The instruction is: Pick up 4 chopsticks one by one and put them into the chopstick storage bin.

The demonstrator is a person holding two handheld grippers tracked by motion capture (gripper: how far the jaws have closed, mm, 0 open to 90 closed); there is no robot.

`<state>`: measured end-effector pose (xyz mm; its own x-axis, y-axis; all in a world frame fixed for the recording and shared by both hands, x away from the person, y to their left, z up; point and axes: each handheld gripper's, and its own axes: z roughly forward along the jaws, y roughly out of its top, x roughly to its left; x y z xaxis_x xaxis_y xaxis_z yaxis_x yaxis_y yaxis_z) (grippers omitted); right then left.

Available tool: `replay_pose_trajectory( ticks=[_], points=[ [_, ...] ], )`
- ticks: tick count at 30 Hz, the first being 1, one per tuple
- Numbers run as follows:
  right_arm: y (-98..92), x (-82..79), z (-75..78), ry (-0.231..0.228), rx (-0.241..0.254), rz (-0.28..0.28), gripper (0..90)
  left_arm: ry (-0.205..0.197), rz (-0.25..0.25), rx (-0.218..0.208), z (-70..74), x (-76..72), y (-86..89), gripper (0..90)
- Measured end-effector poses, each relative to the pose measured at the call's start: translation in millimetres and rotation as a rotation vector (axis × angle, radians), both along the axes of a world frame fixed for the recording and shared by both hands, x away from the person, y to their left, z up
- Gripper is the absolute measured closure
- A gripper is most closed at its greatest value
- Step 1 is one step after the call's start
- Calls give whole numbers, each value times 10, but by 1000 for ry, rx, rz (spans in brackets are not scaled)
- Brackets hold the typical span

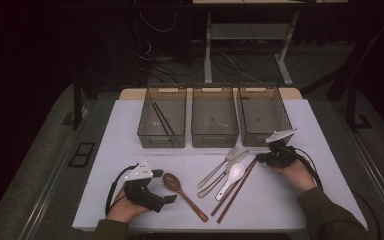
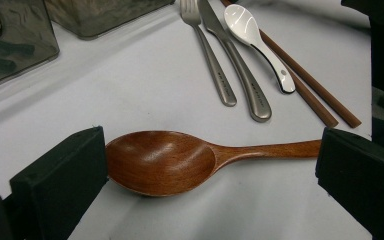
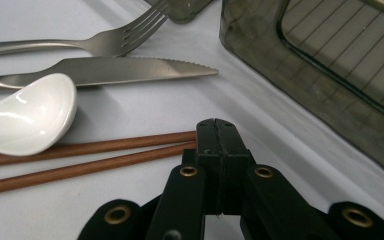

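A brown wooden spoon (image 1: pixel 182 194) (image 2: pixel 165 160) lies on the white table near the front. My left gripper (image 1: pixel 164 186) (image 2: pixel 210 170) stands open with one jaw off the bowl's end and the other beside the handle, neither pressing on it. To the right lie a fork (image 1: pixel 220 167) (image 3: pixel 115 42), a knife (image 1: pixel 228 171) (image 3: pixel 130 70), a white ceramic spoon (image 1: pixel 232 177) (image 3: pixel 25 115) and a pair of brown chopsticks (image 1: pixel 235 190) (image 3: pixel 105 150). My right gripper (image 1: pixel 258 158) (image 3: pixel 217 135) is shut, jaws pressed together, at the chopsticks' far ends, which it hides.
Three smoky clear bins stand in a row at the back: the left bin (image 1: pixel 145 131) holds a pair of black chopsticks (image 1: pixel 162 120), the middle bin (image 1: pixel 215 136) and the right bin (image 1: pixel 285 125) look empty. The right bin's wall (image 3: pixel 300 80) is close to my right gripper.
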<state>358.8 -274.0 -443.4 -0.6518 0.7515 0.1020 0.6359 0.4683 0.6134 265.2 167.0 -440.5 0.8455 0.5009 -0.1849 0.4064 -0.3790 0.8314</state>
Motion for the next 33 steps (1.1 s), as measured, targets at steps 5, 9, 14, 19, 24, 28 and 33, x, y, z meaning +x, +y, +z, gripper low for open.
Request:
replay_pose_trajectory(
  ticks=[5, 9, 14, 19, 24, 28, 33],
  points=[
    [36, 43, -4, -5, 2, -3, 895, 1, 0, 1, -1, 1, 0, 0],
    [66, 78, -4, -9, -2, -6, 895, 0, -1, 0, 0, 0, 0, 0],
    [97, 118, -5, -14, 2, -9, 896, 1, -1, 0, -1, 0, -1, 0],
    [111, 148, -9, -11, 5, -16, 896, 1, -4, 1, -2, 1, -4, 0],
    [124, 153, 4, -17, 3, -13, 896, -1, -3, 0, 0, 0, -3, 0],
    [96, 46, 115, -31, 19, -1, 896, -2, -4, -1, 1, -1, -3, 0],
    [159, -218, 236, -35, 40, 74, 895, -4, -6, 4, 8, -5, -4, 0]
  ],
)
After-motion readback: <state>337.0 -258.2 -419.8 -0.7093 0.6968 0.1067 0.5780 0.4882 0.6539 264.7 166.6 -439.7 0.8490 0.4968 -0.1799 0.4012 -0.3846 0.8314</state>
